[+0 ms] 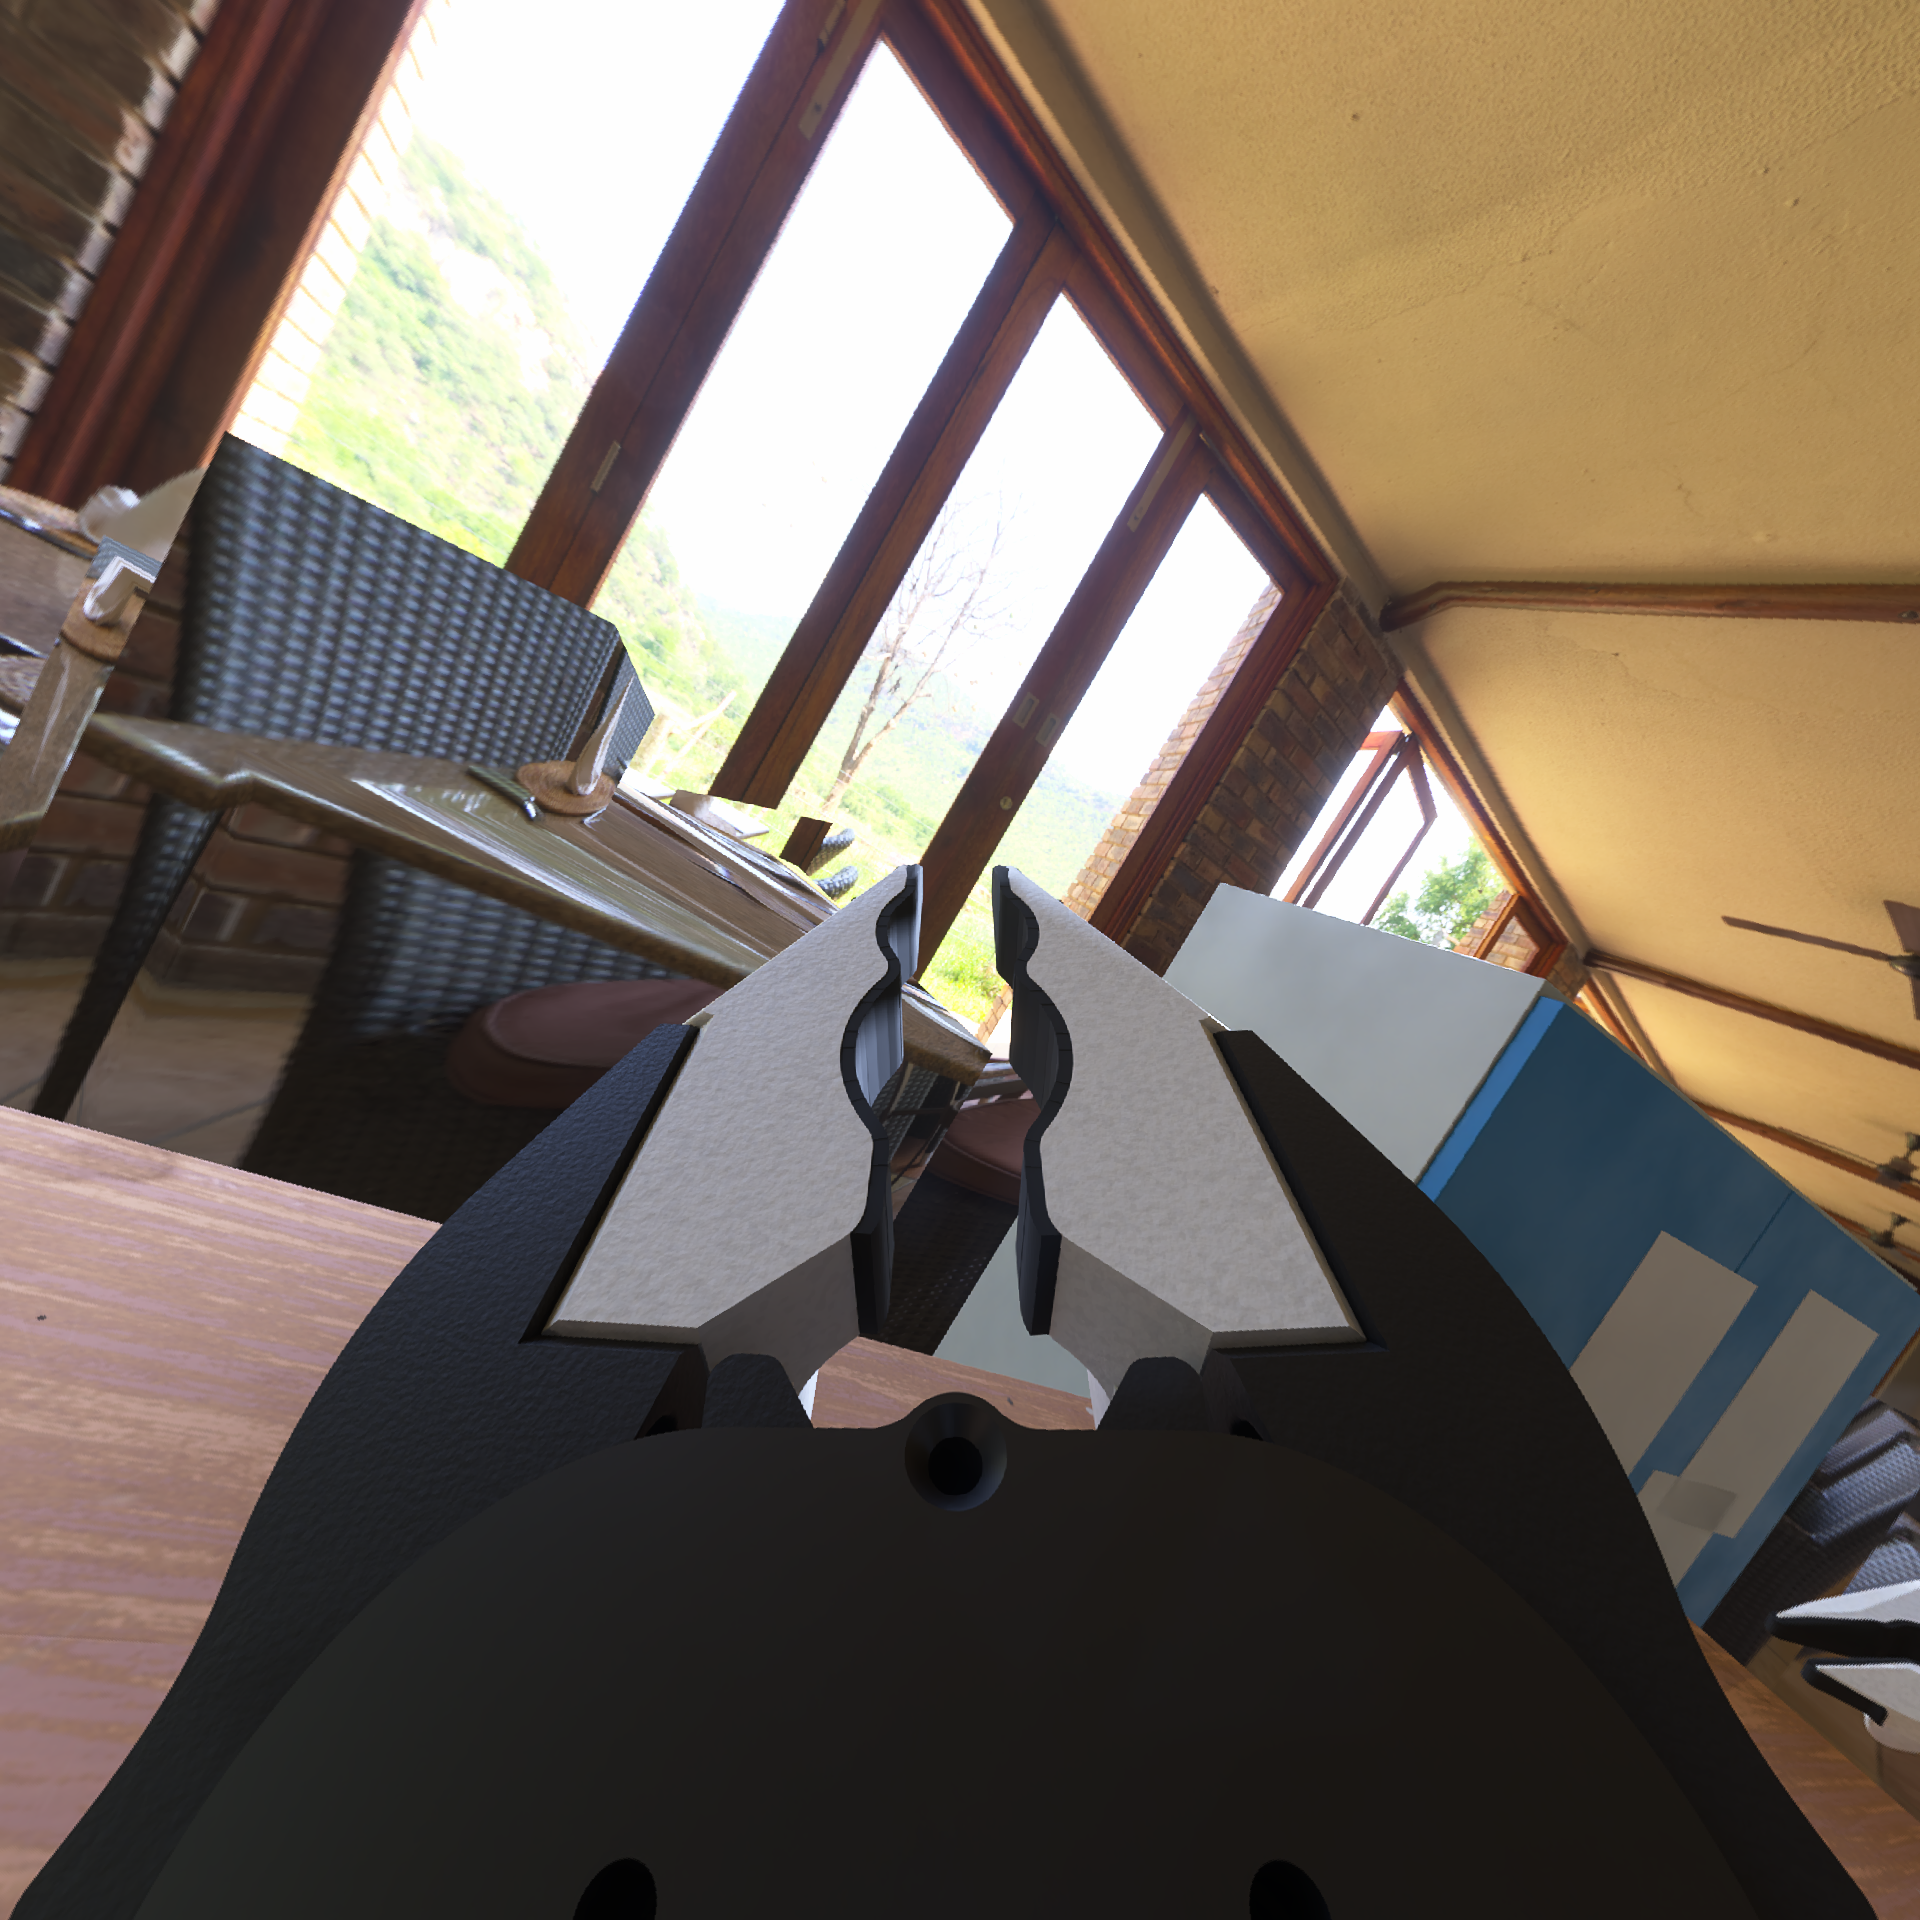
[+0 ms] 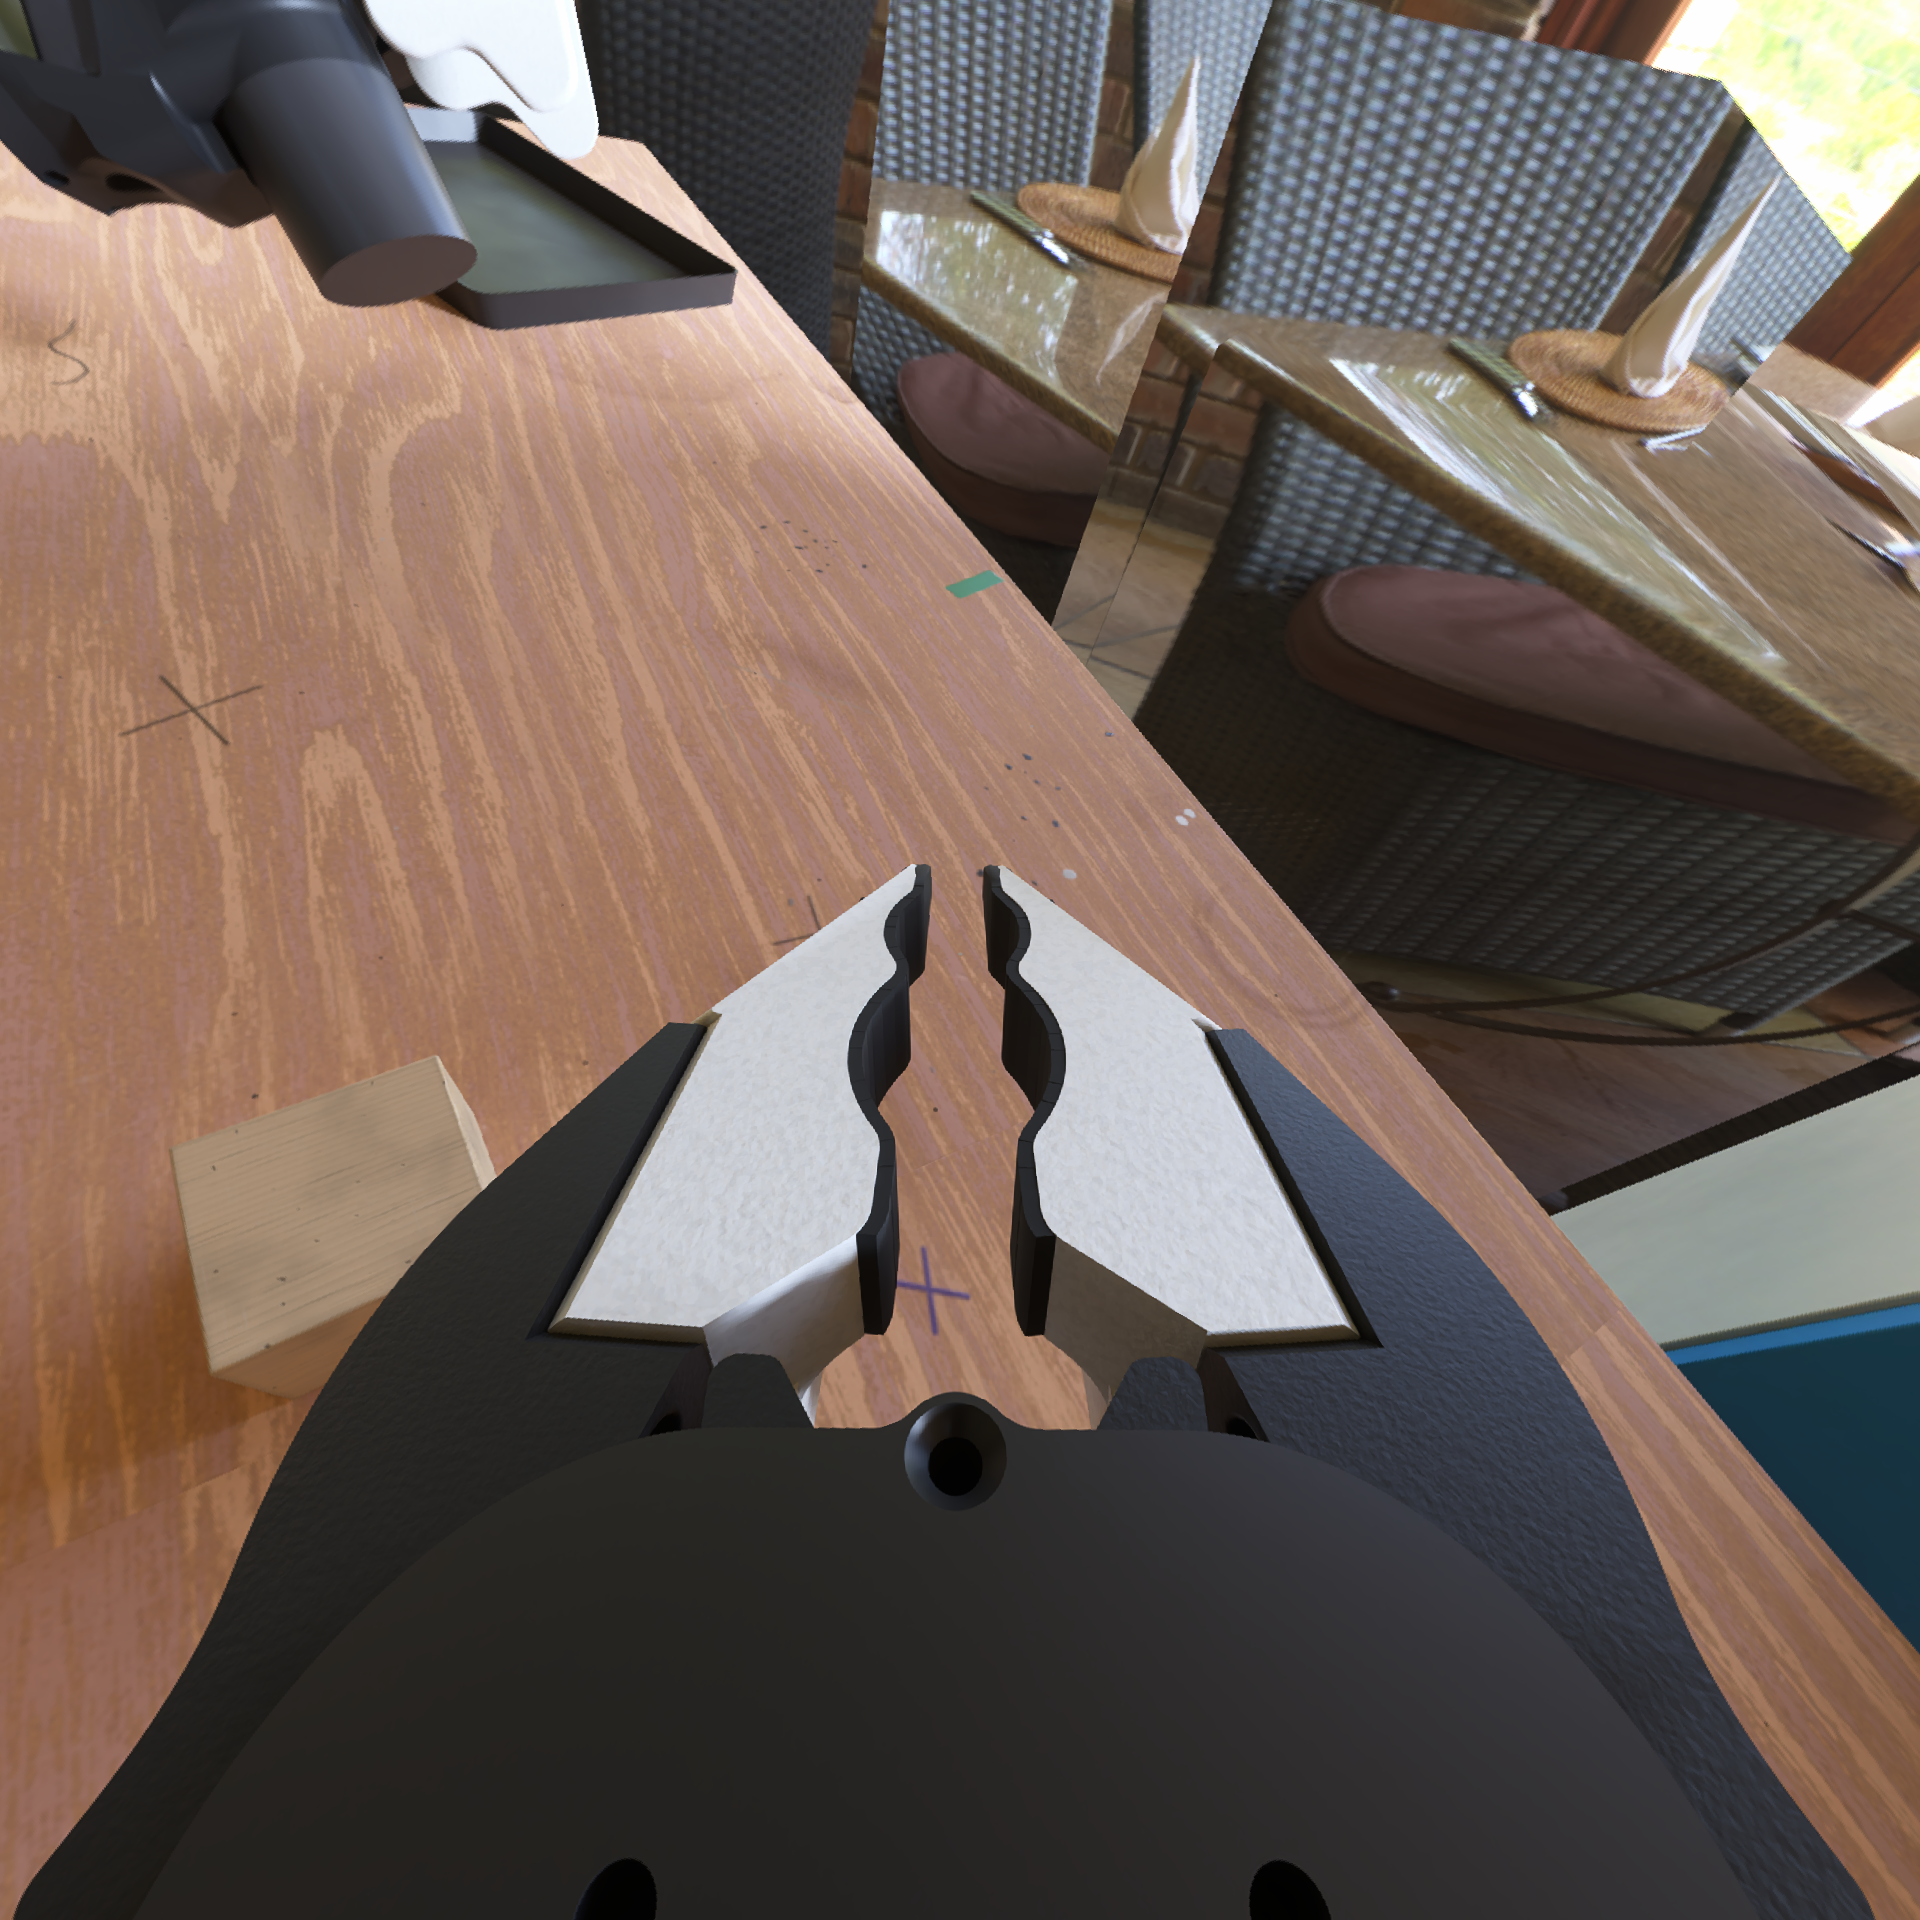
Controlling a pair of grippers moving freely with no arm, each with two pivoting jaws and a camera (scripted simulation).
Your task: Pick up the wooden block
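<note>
Wooden block (image 2: 322, 1216), unmarked, on table (image 2: 520, 623)

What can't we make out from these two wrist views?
- Wooden block: right wrist view, its right side sits behind the right gripper's body; absent from the left wrist view.
- Dark tray: right wrist view, near end covered by the left gripper, so its contents cannot be told.
- Left gripper: left wrist view points above the table; what lies beneath is unseen.
- Blue and white box: cut by the right edge.
</note>
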